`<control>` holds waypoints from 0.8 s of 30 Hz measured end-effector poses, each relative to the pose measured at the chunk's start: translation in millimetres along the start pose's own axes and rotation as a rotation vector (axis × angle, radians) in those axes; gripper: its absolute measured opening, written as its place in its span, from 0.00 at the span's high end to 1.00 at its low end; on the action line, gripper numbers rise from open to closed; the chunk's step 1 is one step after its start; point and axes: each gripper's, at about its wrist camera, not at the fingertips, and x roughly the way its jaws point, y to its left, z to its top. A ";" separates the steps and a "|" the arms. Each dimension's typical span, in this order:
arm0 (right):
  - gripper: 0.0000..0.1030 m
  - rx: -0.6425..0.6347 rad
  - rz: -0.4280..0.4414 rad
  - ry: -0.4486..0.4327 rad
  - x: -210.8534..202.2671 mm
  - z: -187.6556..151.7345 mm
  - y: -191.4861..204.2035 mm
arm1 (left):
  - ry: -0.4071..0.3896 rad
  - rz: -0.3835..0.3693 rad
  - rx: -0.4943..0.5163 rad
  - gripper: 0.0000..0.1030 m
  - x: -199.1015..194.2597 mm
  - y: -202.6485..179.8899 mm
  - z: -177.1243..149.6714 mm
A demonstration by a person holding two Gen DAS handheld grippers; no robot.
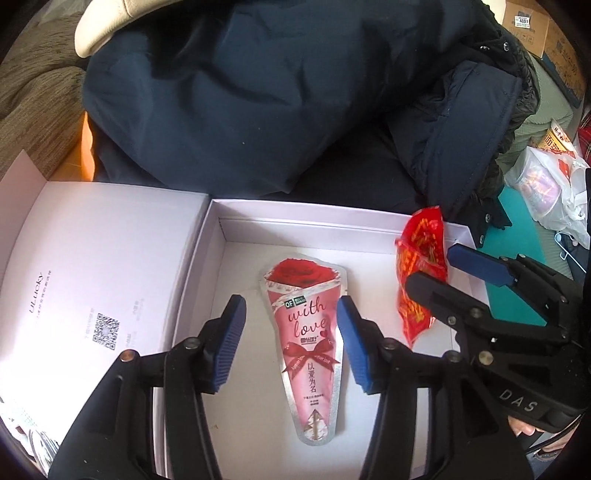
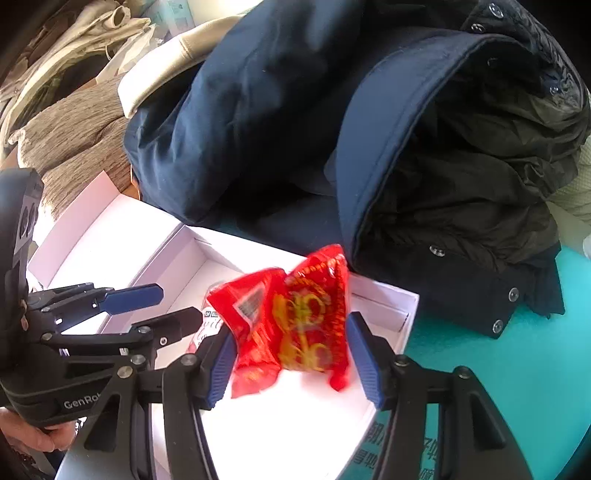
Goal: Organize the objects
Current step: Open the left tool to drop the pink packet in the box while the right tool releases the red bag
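Note:
A pink cone-shaped "with love" packet [image 1: 308, 347] lies flat in an open white box [image 1: 240, 236]. My left gripper [image 1: 291, 343] is open, its blue pads on either side above the packet, not touching it. A crinkled red snack packet [image 2: 295, 328] sits between the open pads of my right gripper [image 2: 291, 354] over the box's right part [image 2: 384, 295]; it looks blurred and loose, not clamped. The red packet [image 1: 421, 273] also shows in the left wrist view, next to the right gripper [image 1: 439, 273]. The left gripper [image 2: 162, 306] shows at left in the right wrist view.
The box's white lid [image 1: 92, 258] lies open to the left. A dark navy jacket [image 1: 277, 92] is heaped right behind the box. A teal mat [image 2: 498, 369] lies under the box at right. Plastic bags [image 1: 546, 188] and a cardboard carton [image 1: 532, 26] are at far right.

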 end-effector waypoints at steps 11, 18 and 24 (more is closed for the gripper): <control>0.44 -0.015 -0.002 -0.051 -33.2 7.8 16.9 | -0.065 0.007 -0.020 0.52 -41.7 2.8 -7.7; 0.44 -0.042 -0.002 -0.093 -64.7 11.1 32.9 | -0.122 0.017 -0.041 0.52 -76.8 6.6 -7.2; 0.44 -0.065 0.003 -0.140 -97.0 9.8 50.0 | -0.166 0.028 -0.040 0.52 -134.8 24.6 -17.6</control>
